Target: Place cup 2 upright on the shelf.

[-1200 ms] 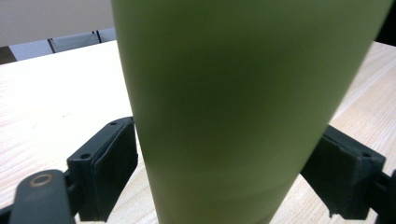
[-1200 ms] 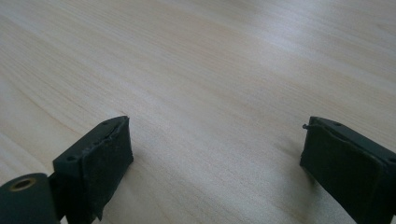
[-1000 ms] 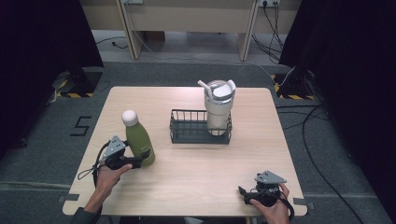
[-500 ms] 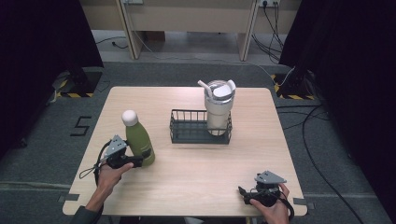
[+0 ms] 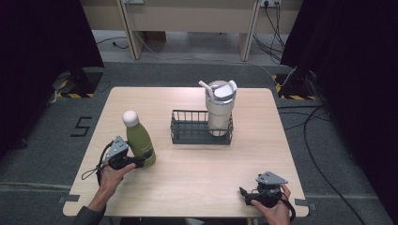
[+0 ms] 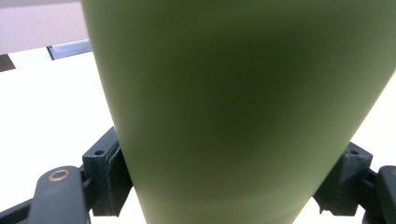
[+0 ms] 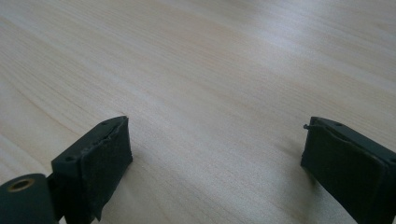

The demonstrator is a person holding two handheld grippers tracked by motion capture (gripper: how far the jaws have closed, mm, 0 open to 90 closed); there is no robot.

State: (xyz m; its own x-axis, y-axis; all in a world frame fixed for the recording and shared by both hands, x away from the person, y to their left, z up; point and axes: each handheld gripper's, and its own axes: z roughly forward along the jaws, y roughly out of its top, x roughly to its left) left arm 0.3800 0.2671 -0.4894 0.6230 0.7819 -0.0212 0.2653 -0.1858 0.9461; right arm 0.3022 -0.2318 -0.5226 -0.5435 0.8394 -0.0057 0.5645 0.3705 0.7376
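Observation:
A green bottle [image 5: 139, 140] with a white cap stands upright on the left of the wooden table [image 5: 197, 164]. My left gripper [image 5: 141, 161] sits low against its base from the near-left side. Its jaws have just been closing, and in the left gripper view both pads [image 6: 108, 175] press on the sides of the bottle [image 6: 243, 107]. My right gripper [image 5: 244, 193] rests near the front right corner of the table. In the right gripper view it [image 7: 215, 158] stands open, with bare wood between its pads [image 7: 100, 158].
A black wire basket [image 5: 190, 136] stands at the table's middle. A white lidded tumbler [image 5: 219, 110] with a straw stands upright in the basket's right end. Cables lie on the floor to the right of the table.

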